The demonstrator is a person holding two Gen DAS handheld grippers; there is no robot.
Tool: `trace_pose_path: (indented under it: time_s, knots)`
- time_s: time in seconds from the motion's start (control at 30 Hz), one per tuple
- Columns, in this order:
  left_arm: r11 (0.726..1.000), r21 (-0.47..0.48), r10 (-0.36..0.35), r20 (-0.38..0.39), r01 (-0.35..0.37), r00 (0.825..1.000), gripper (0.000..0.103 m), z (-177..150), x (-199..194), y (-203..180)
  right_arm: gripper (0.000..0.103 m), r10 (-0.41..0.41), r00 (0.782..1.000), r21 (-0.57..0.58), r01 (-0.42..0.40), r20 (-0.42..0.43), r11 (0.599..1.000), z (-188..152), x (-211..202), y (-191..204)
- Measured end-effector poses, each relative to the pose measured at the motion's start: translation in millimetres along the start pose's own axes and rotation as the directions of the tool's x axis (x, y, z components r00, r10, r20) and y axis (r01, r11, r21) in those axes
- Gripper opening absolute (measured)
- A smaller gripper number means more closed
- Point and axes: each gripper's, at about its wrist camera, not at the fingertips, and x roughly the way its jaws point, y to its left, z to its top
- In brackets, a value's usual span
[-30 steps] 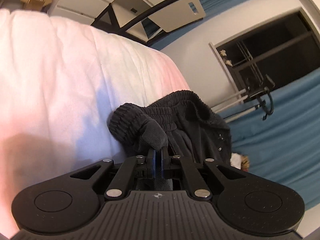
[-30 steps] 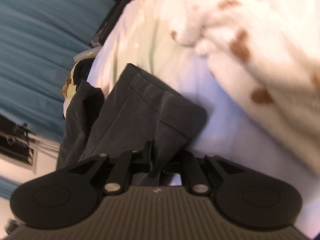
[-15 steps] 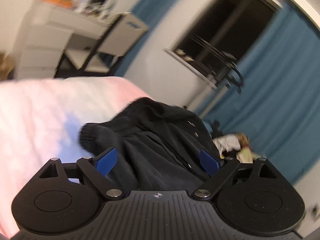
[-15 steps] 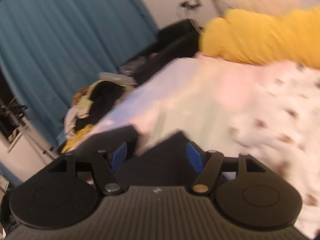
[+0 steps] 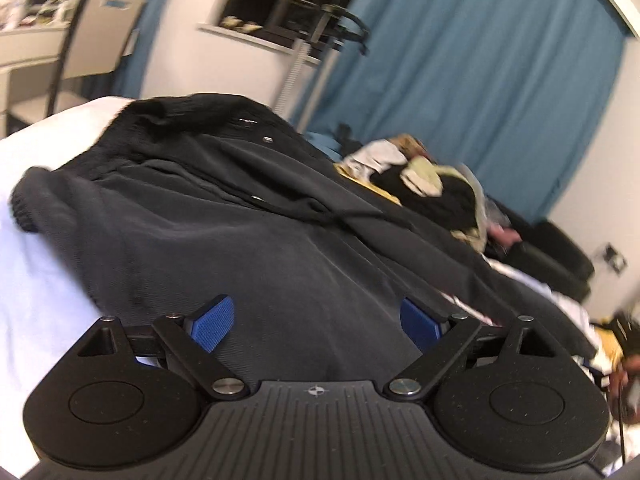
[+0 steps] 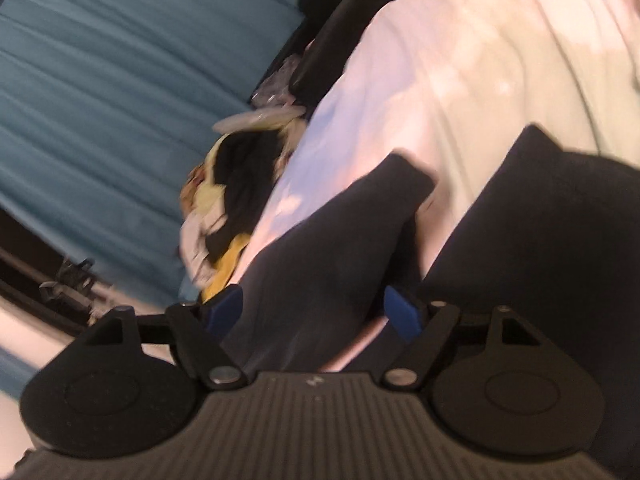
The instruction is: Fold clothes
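Observation:
A dark charcoal garment (image 5: 248, 232) with ribbed knit cuffs and snap buttons lies spread on the white bed (image 5: 36, 248). My left gripper (image 5: 316, 320) hovers over its near edge, wide open, blue pads (image 5: 212, 322) apart, nothing between them. In the right wrist view the same dark garment (image 6: 332, 248) lies on the pale bedding (image 6: 460, 72), a sleeve end pointing away, a second dark fold (image 6: 552, 232) at the right. My right gripper (image 6: 316, 314) is above the cloth; its jaws are opening, and the pads do not press the fabric.
A heap of mixed clothes (image 5: 424, 184) lies past the bed's far side, also seen as the clothes pile (image 6: 228, 208). Blue curtains (image 5: 480, 80), a window with a stand (image 5: 320, 8), a chair and desk (image 5: 80, 40), and a black seat (image 5: 560, 256) surround the bed.
Both grippers let go of the dark garment and opened wide. Both drew back from it; the left one rolled, so the room now appears level.

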Motion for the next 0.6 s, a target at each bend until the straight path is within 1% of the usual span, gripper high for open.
trace_pose_path:
  time_s: [0.07,0.13,0.17,0.2,0.23,0.27,0.3,0.33,0.37,0.4,0.43,0.5,0.53,0.6]
  knots:
    - [1.0,0.016,-0.019,-0.003,0.019,1.0,0.092,-1.2,7.6,-3.8,0.076,0.02,1.0,0.049,-0.021,0.019,0.999,10.7,12.8,-12.8]
    - [0.999,-0.003,-0.034,-0.014,0.034,0.999,0.092,0.5,19.1,-3.6,0.069,0.053,0.998,0.087,-0.055,0.035,0.995,18.6,25.8,-22.2]
    - [0.999,-0.019,-0.037,-0.024,0.037,0.999,0.092,1.8,25.7,-3.4,0.067,0.066,0.997,0.101,-0.07,0.045,0.992,22.1,31.8,-26.0]
    - [0.999,-0.035,-0.04,-0.033,0.039,0.999,0.092,2.6,32.3,-3.0,0.06,0.081,0.995,0.104,-0.086,0.052,0.991,24.8,36.9,-27.9]
    - [0.998,-0.05,-0.042,-0.04,0.04,0.998,0.092,3.1,38.7,-2.4,0.048,0.097,0.994,0.102,-0.102,0.058,0.99,27.1,41.5,-29.1]
    - [0.998,-0.058,-0.041,-0.046,0.039,0.998,0.092,3.8,44.5,-2.8,0.041,0.104,0.992,0.084,-0.11,0.07,0.99,29.3,45.7,-28.3]
    - [0.998,-0.061,-0.039,-0.05,0.036,0.998,0.092,4.3,49.0,-4.1,0.015,0.102,0.991,0.059,-0.107,0.09,0.992,30.5,46.0,-26.4]
    - [0.997,-0.063,-0.036,-0.054,0.032,0.998,0.092,4.9,53.5,-5.5,0.005,0.109,0.988,0.028,-0.113,0.112,0.993,30.8,44.7,-21.5]
    - [0.997,-0.064,-0.034,-0.056,0.031,0.998,0.092,5.1,57.2,-6.9,0.005,0.122,0.983,-0.004,-0.123,0.133,0.992,30.9,43.4,-15.4]
    - [0.998,-0.06,-0.034,-0.057,0.031,0.998,0.092,4.7,59.4,-8.5,0.005,0.155,0.976,-0.049,-0.149,0.154,0.988,30.1,40.0,-5.5]
    - [0.998,-0.057,-0.032,-0.053,0.029,0.998,0.092,4.4,60.4,-10.2,0.005,0.205,0.966,-0.116,-0.189,0.156,0.975,26.4,35.9,10.2]
    - [0.998,-0.053,-0.025,-0.041,0.023,0.999,0.092,4.7,59.1,-11.9,0.005,0.312,0.941,-0.258,-0.271,0.133,0.927,17.1,27.7,45.2]
    - [0.998,-0.052,-0.024,-0.035,0.022,0.999,0.092,4.8,58.2,-12.3,0.005,0.36,0.928,-0.329,-0.311,0.097,0.892,8.8,23.5,62.8]
    - [0.998,-0.067,-0.02,-0.031,0.018,0.999,0.092,5.1,56.4,-9.9,0.005,0.417,0.908,-0.439,-0.394,-0.046,0.808,-19.7,22.0,95.3]
